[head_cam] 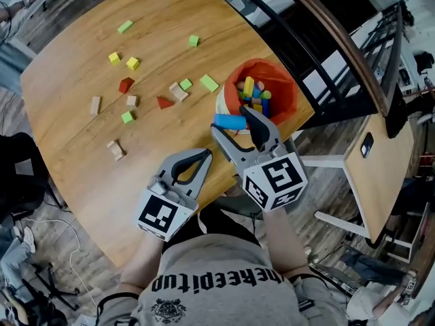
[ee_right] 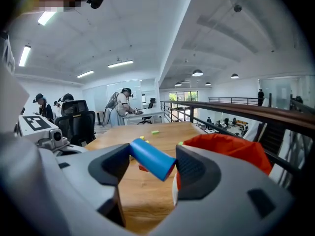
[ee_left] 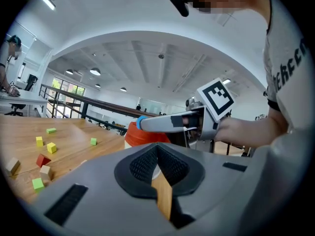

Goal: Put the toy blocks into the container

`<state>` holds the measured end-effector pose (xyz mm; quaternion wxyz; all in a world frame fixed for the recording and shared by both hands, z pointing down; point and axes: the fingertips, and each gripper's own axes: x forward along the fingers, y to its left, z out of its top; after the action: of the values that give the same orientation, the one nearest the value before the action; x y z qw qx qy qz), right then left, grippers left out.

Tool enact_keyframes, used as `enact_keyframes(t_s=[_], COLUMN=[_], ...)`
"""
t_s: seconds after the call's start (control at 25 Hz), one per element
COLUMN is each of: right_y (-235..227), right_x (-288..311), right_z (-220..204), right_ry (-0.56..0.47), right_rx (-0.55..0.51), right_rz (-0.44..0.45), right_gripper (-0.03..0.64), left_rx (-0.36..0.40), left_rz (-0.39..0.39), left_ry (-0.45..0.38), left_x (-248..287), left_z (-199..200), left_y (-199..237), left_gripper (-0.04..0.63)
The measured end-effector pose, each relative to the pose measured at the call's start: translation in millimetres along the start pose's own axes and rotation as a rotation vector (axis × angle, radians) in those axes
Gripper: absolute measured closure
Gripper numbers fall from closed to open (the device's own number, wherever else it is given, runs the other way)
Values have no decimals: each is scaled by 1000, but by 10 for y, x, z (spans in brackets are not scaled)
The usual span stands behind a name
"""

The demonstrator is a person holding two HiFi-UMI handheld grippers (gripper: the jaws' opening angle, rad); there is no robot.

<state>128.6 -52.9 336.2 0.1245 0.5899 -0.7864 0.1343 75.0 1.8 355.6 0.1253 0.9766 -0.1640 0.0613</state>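
Note:
My right gripper point(head_cam: 234, 123) is shut on a blue cylinder block point(head_cam: 229, 121), held crosswise just left of the orange-lined container point(head_cam: 291, 95). In the right gripper view the cylinder point(ee_right: 151, 159) sits tilted between the jaws, with the container point(ee_right: 231, 149) to its right. Several blocks point(head_cam: 253, 92) lie inside the container. My left gripper point(head_cam: 206, 155) rests shut and empty near the table's front edge; its pads point(ee_left: 170, 166) meet. Loose blocks lie on the table: green point(head_cam: 209, 83), red point(head_cam: 126, 85), yellow point(head_cam: 132, 63), natural wood point(head_cam: 115, 149).
The round wooden table point(head_cam: 81, 175) ends just right of the container, where a black railing point(head_cam: 319, 60) runs past. A white desk point(head_cam: 380, 161) stands lower right. People sit at desks far off in the right gripper view.

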Motion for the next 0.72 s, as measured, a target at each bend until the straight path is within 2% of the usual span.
enact_keyframes(t_s=[0.72], right_y=[-556], right_x=[-564], right_z=[-12], right_ry=[-43], right_rx=[31], right_rz=[-151], right_gripper=[319], left_rx=[57], left_rz=[-109], left_ry=[6], left_x=[351], left_z=[54], left_y=[-433], left_gripper=[581])
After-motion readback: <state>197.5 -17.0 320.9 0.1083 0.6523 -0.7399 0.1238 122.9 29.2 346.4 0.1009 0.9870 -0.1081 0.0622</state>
